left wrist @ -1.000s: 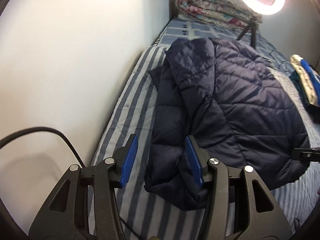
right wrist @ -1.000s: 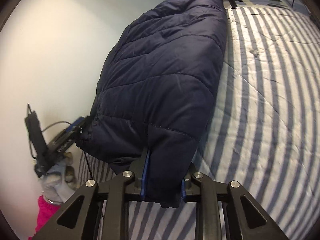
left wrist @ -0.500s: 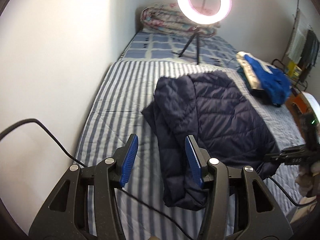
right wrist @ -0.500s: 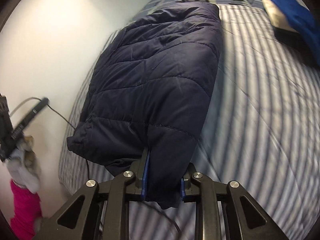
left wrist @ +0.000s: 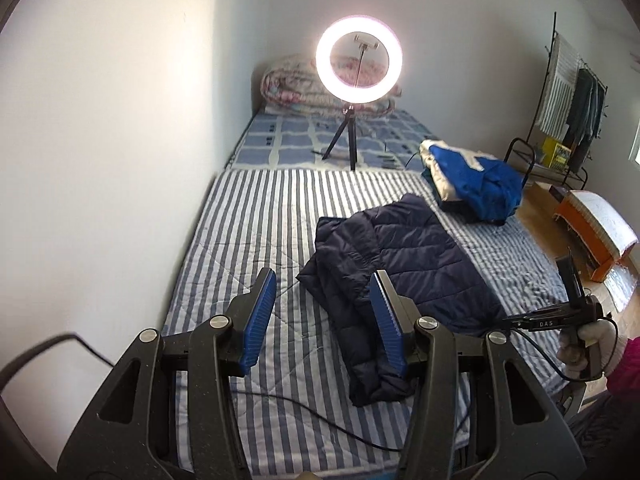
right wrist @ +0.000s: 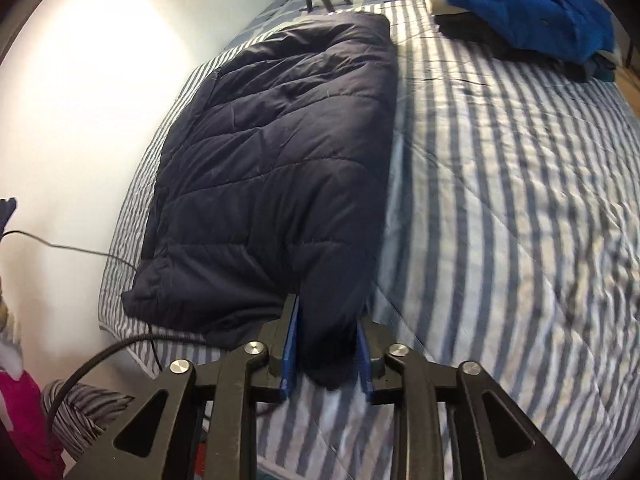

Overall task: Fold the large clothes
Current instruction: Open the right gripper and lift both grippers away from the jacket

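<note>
A navy quilted jacket lies folded lengthwise on the striped bed cover, one narrow part trailing toward the near edge. My left gripper hangs open above the near end of the bed, with nothing between its blue pads. In the right wrist view, my right gripper has the jacket's near corner between its pads. Its jaws are opening, and the puffy cloth still fills the gap. The right gripper also shows from the side at the bed's right edge, in a gloved hand.
A lit ring light on a tripod stands at the bed's far end before a rolled floral quilt. A pile of blue clothes lies far right. A black cable crosses the near edge. A wall runs along the left.
The left gripper has drawn back and upward from the jacket, still open. The right gripper has pulled the jacket's corner away from the wall, sliding the jacket across the bed.
</note>
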Demonstrator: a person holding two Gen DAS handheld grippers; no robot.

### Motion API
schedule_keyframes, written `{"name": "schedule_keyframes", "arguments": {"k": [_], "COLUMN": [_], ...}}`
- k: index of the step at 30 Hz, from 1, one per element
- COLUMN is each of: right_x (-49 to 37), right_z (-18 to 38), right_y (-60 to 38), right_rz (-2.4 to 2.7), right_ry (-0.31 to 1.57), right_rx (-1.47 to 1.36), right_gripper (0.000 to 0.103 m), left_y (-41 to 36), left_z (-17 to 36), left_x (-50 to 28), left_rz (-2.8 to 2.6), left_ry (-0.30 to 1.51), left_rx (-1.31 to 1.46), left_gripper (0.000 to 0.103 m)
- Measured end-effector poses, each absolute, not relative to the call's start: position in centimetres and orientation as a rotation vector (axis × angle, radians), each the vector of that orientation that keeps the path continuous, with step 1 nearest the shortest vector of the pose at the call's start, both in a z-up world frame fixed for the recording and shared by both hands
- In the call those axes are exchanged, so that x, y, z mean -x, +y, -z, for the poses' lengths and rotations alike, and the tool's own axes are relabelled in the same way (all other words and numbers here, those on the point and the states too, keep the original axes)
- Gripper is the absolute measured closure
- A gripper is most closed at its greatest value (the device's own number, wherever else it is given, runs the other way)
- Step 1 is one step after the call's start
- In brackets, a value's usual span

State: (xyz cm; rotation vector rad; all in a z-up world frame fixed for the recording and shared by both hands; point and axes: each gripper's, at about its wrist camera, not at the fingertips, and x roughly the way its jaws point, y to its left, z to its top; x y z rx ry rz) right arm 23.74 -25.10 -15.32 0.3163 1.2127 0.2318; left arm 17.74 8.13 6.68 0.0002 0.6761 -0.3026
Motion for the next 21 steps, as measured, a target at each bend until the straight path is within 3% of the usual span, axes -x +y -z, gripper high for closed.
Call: {"name": "schedule_keyframes", "arguments": {"k": [11,21], "right_x": [-13.6,-11.0], "right_z": [1.2,-13.0], "right_y": [-26.5,-28.2], "right_rz": [-0.211,-0.212], "right_ry": [0.890,0.640], "right_rx": [-0.117,-0.062], "right_gripper": [0.053,0.045], "left_y": [9.0,10.7], "left_z": [-14.6,-24.9], "left_x": [-11.2,-9.7], "left_rz": [0.374,0.413], "left_ry": [0.591,0.498], "left_rx": [-0.017,0.023], "left_gripper": [0.053,0.052]}}
